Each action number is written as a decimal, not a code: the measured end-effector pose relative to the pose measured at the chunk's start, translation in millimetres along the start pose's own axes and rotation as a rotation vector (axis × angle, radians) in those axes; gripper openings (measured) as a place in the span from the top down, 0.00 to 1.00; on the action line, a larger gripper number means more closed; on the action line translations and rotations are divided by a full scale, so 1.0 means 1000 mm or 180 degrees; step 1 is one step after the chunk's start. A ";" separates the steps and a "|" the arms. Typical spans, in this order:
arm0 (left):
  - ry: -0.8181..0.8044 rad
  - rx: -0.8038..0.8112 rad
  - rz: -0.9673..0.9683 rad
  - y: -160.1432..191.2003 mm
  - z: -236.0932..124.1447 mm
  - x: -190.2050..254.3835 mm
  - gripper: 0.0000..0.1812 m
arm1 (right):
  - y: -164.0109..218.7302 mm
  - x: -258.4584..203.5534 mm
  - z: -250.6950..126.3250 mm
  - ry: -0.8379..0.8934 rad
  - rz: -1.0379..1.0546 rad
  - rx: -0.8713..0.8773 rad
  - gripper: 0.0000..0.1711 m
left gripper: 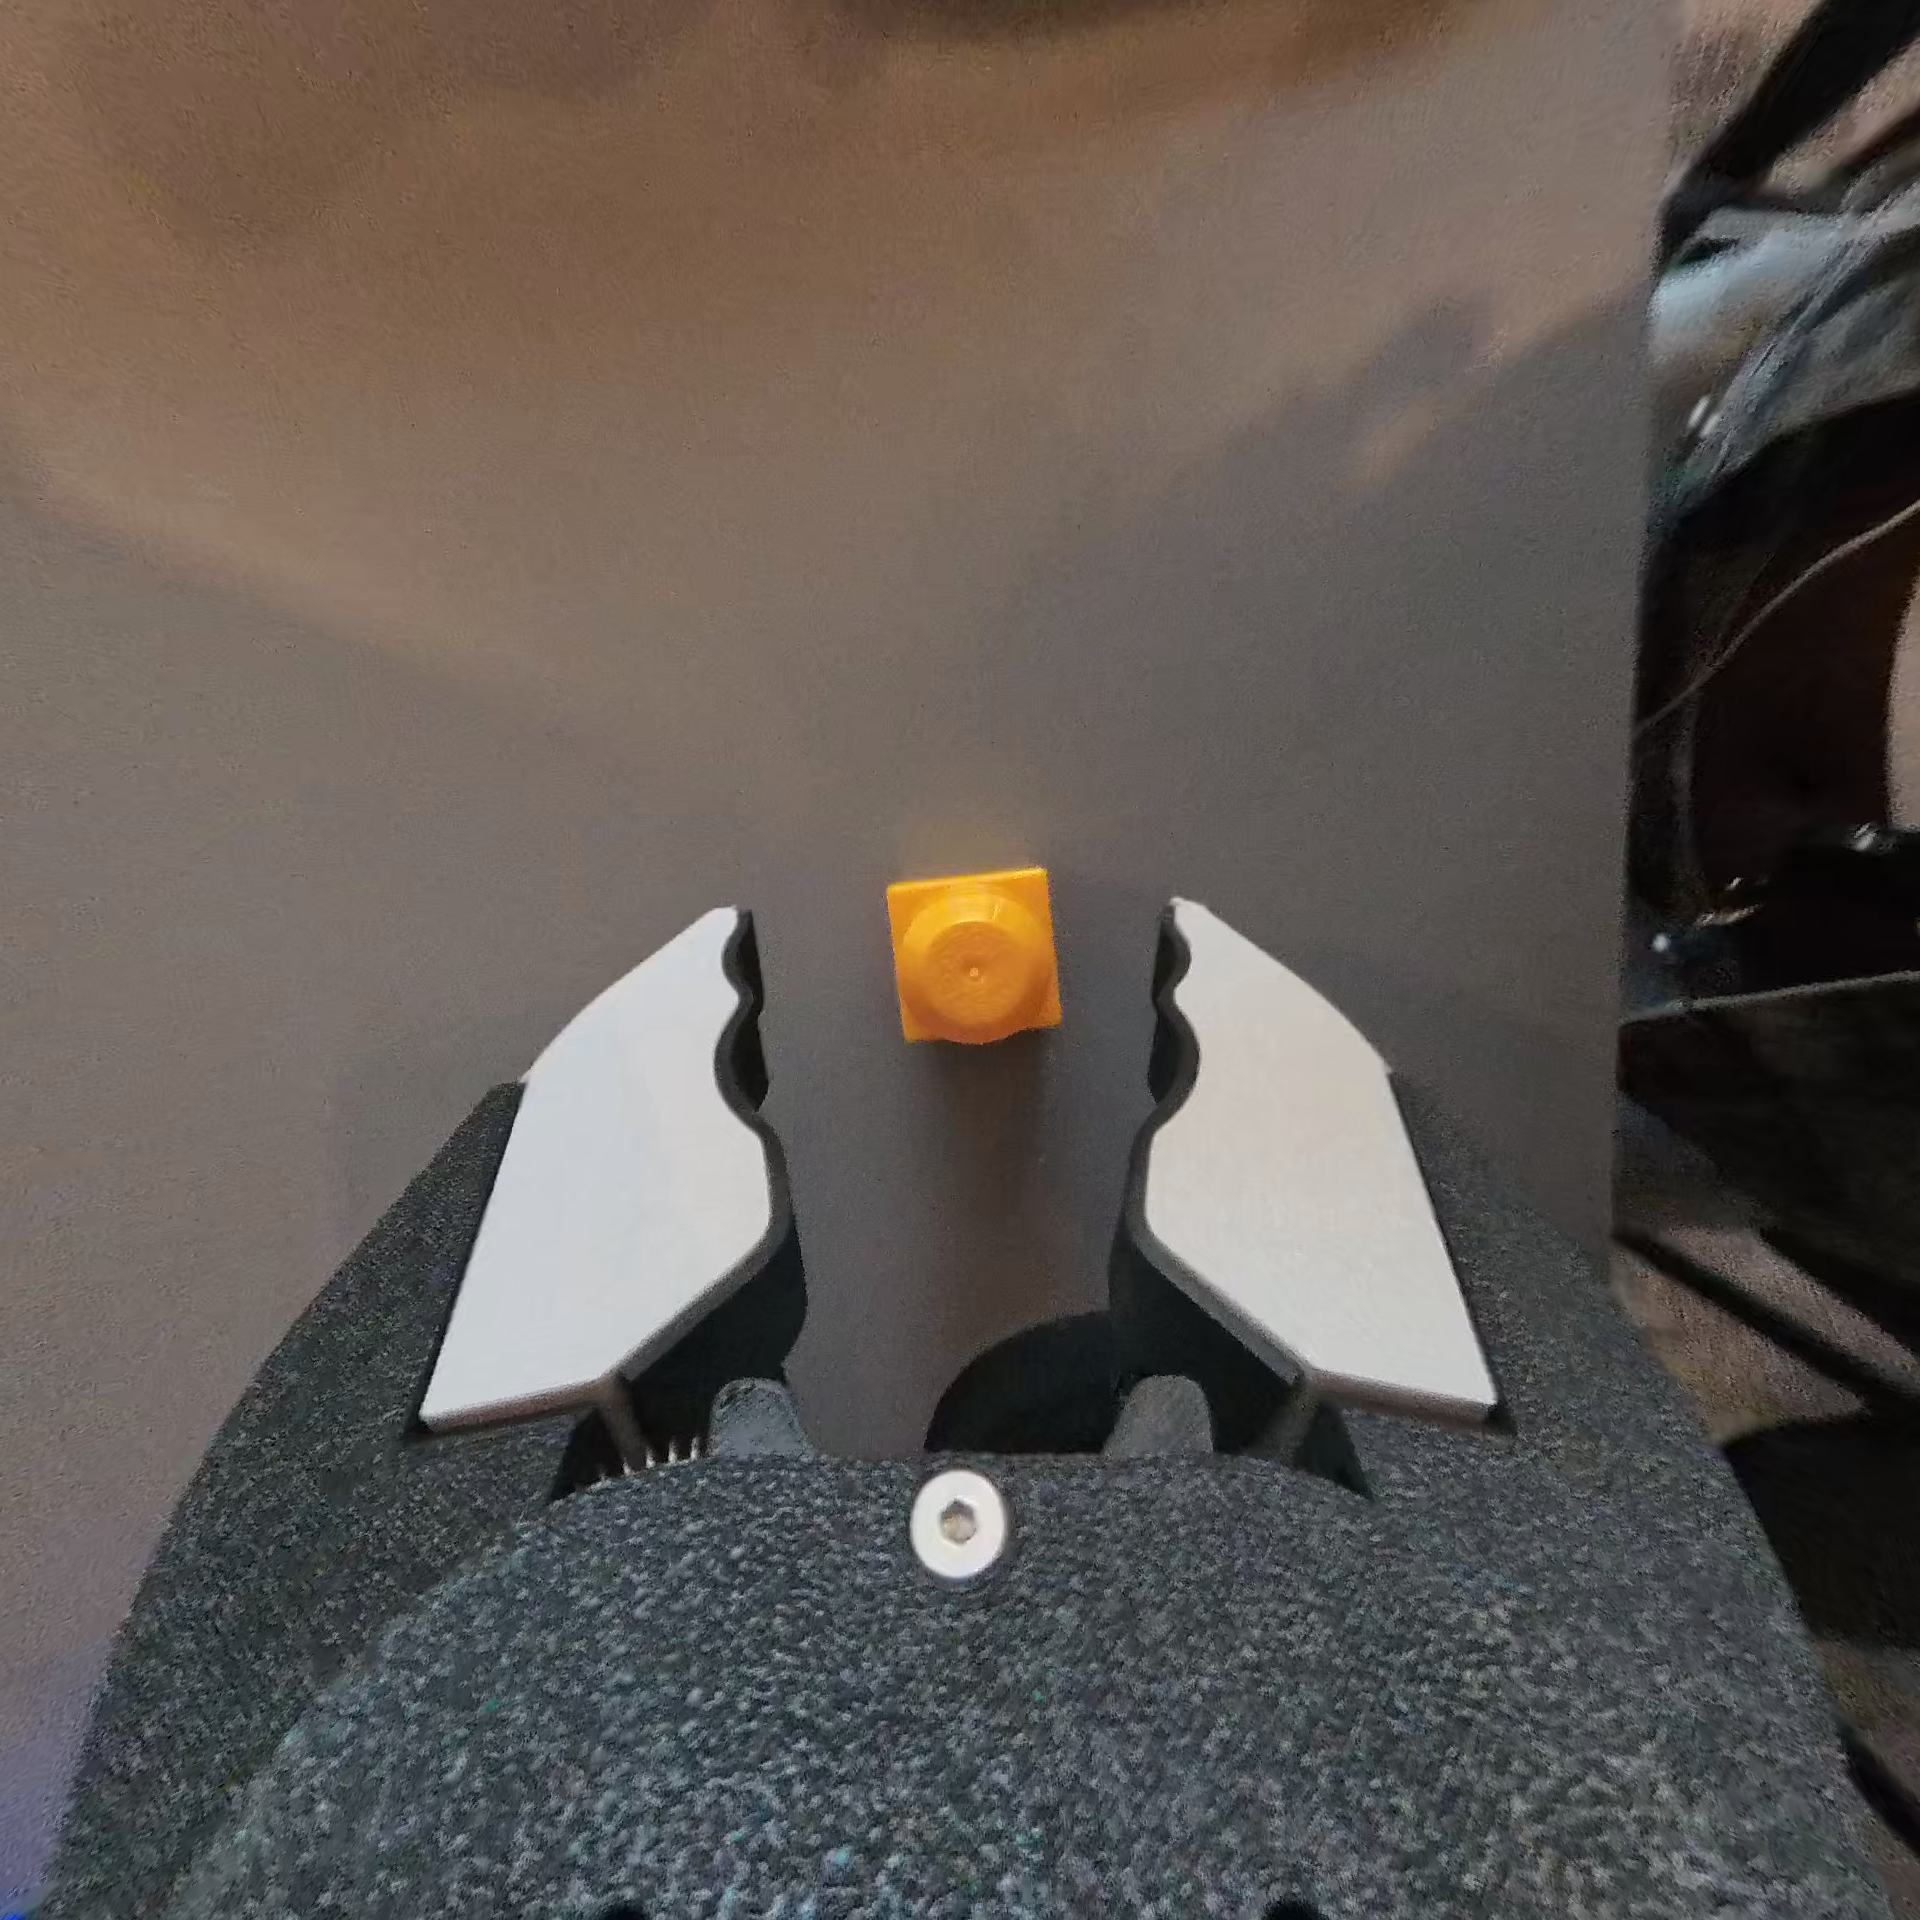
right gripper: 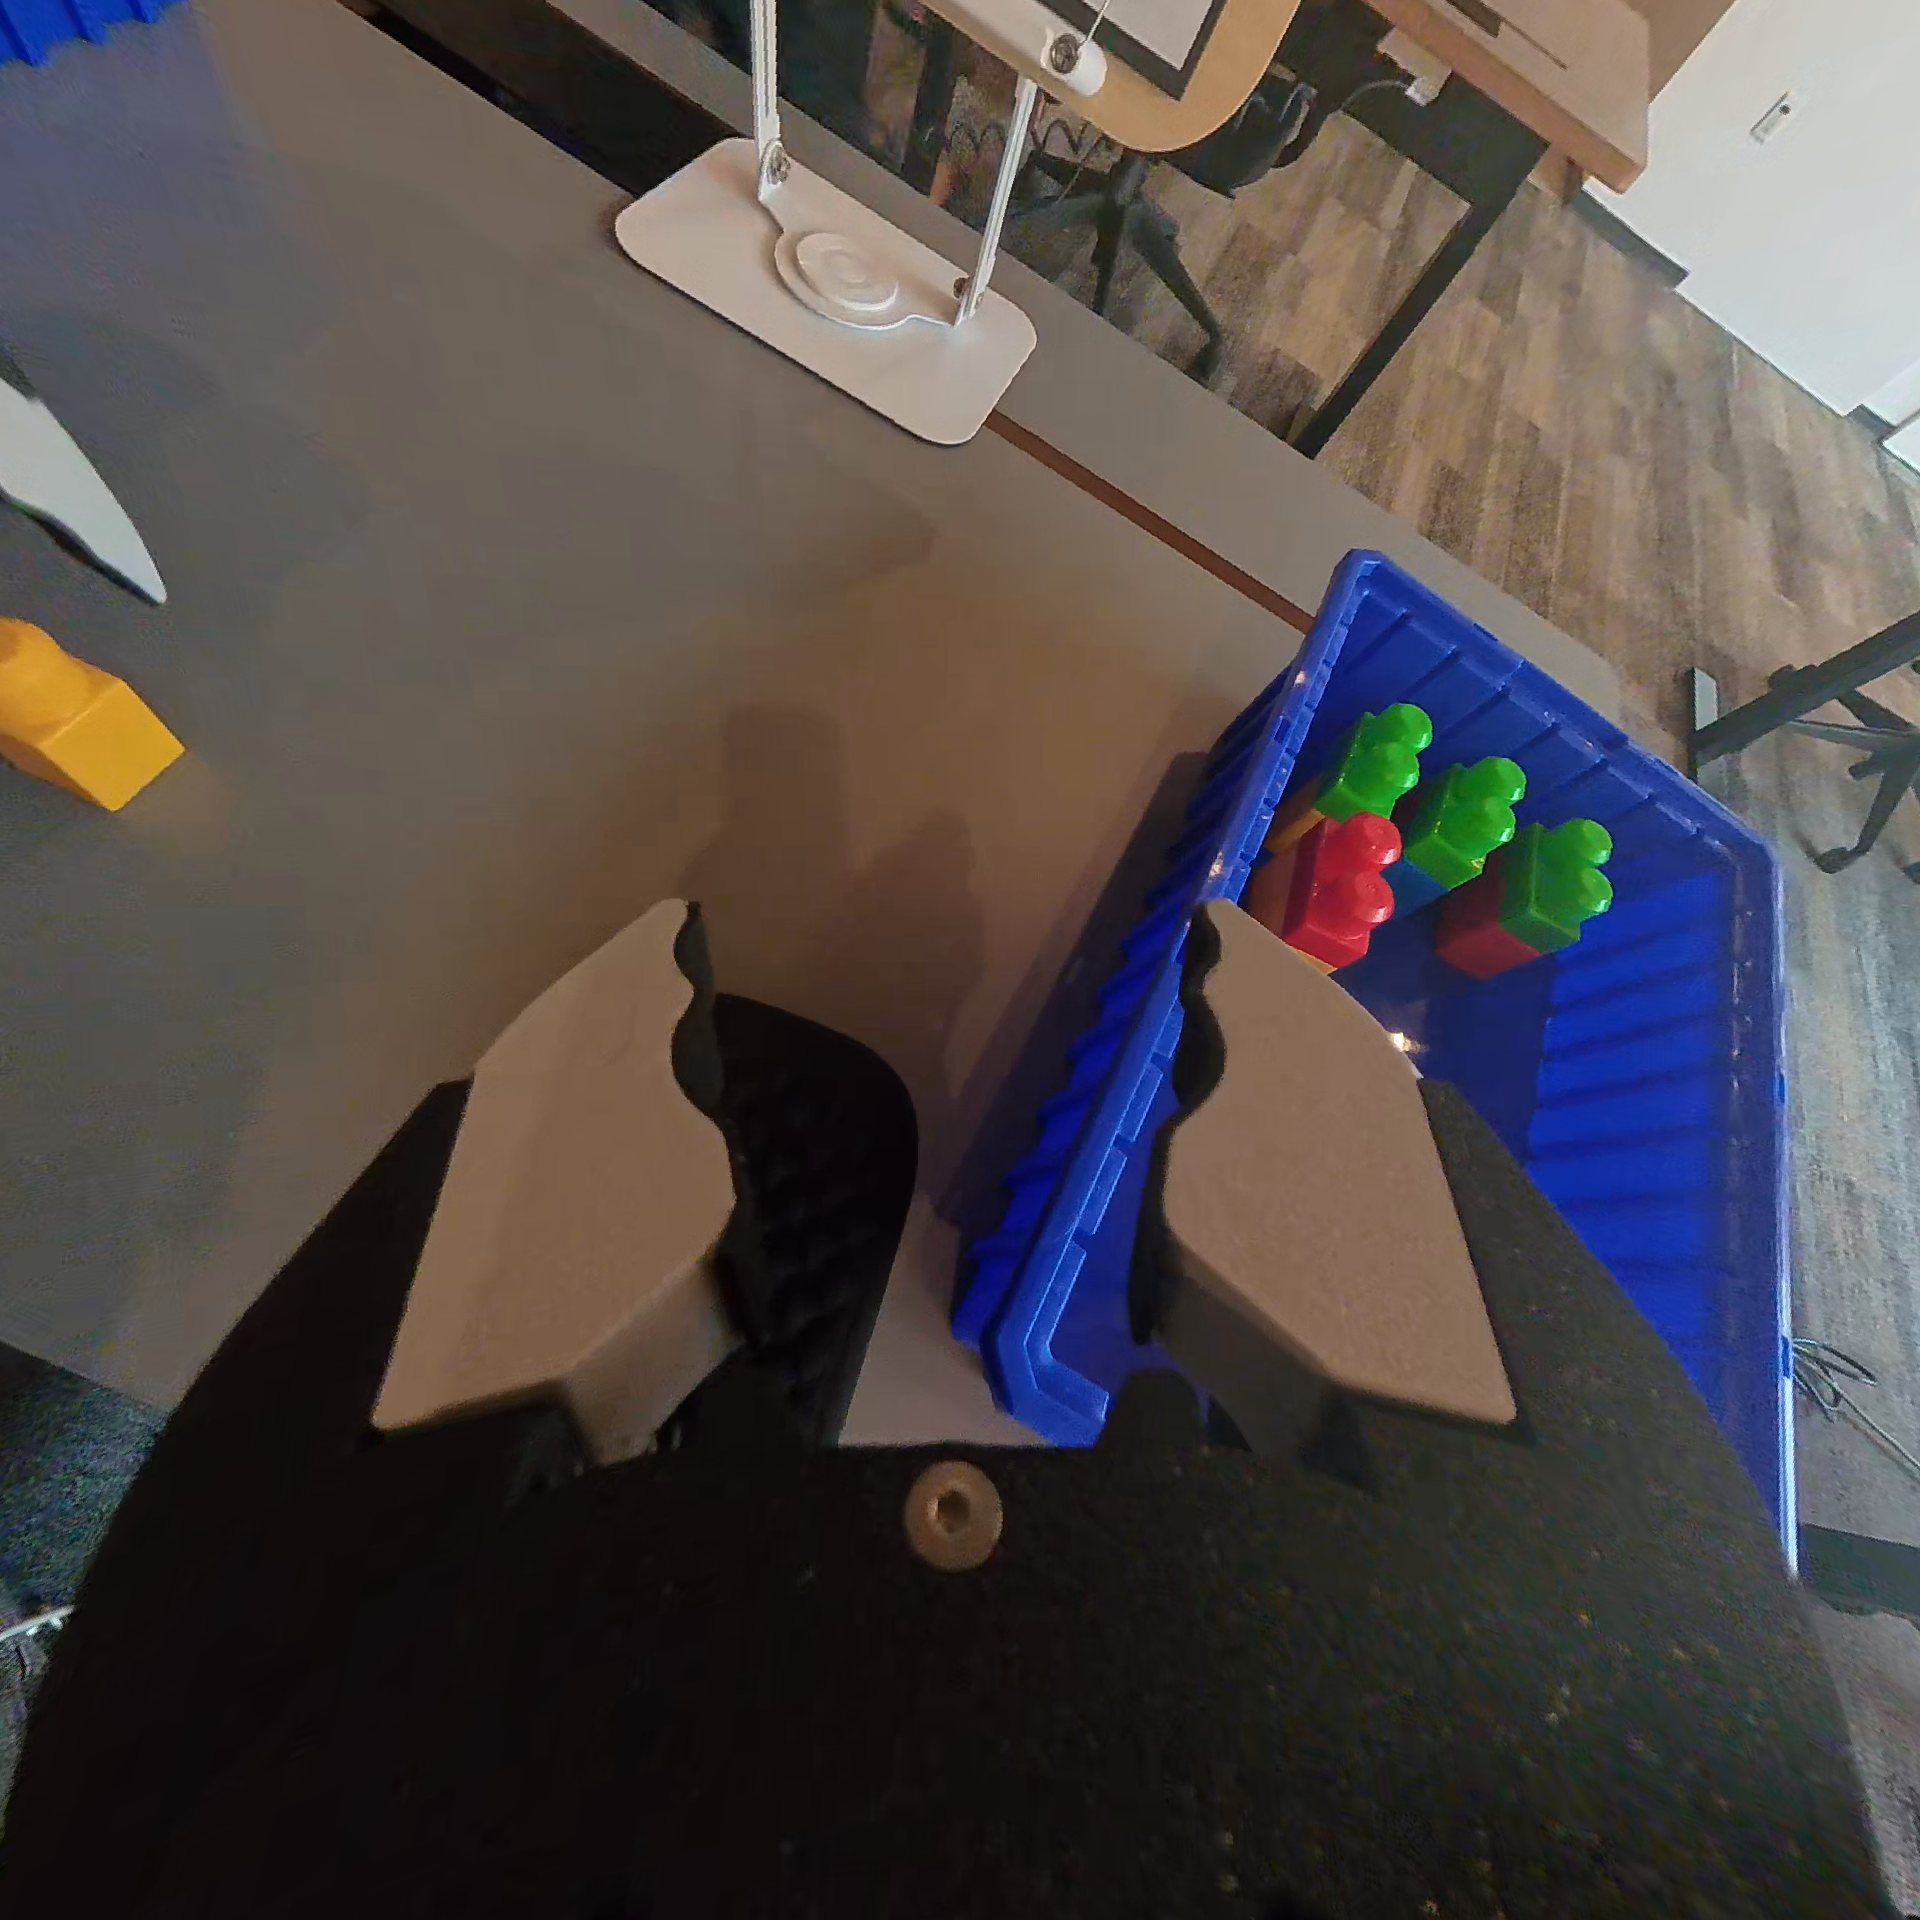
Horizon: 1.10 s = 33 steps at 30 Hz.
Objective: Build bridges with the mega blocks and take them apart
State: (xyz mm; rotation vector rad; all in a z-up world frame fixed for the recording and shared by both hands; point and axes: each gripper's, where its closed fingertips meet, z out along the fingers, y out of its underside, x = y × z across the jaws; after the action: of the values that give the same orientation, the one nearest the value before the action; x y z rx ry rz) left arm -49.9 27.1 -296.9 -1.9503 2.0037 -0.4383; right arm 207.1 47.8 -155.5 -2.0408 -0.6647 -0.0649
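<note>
In the left wrist view a small orange block (left gripper: 974, 954) with one stud stands on the grey table, seen from above. My left gripper (left gripper: 961, 914) is open above it, fingers on either side, not touching. In the right wrist view the same orange block (right gripper: 78, 717) sits at the far left, with a tip of the left gripper (right gripper: 73, 499) above it. My right gripper (right gripper: 951, 914) is open and empty, over the near edge of a blue bin (right gripper: 1662, 1091). The bin holds green (right gripper: 1465, 821) and red (right gripper: 1340, 899) mega blocks, some joined.
A white lamp base (right gripper: 831, 291) stands at the table's far edge. Beyond the edge are a wood-look floor and office chairs (right gripper: 1132, 208). A dark object (left gripper: 1787, 727) fills the right side of the left wrist view. The tips of one gripper are about 30 cm away from the tips of the other.
</note>
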 end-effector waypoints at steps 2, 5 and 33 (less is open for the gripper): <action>-0.0119 0.0433 -0.0029 -0.015 -0.018 -0.003 0.57 | 0.001 0.001 0.000 0.0004 0.0013 -0.0010 0.50; -0.0420 0.1157 -0.0138 -0.031 -0.063 -0.014 0.53 | 0.002 0.001 0.000 0.0002 0.0023 -0.0021 0.50; -0.2672 0.0795 -0.4914 0.375 -0.222 -0.062 0.76 | -0.007 0.002 0.007 -0.0037 -0.0028 0.0050 0.51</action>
State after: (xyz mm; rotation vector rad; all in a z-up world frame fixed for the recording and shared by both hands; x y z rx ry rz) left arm -482.6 99.6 -254.6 -2.4661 -0.2388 -0.0728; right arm 203.5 57.0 -153.0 -2.0247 -0.6796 -0.0528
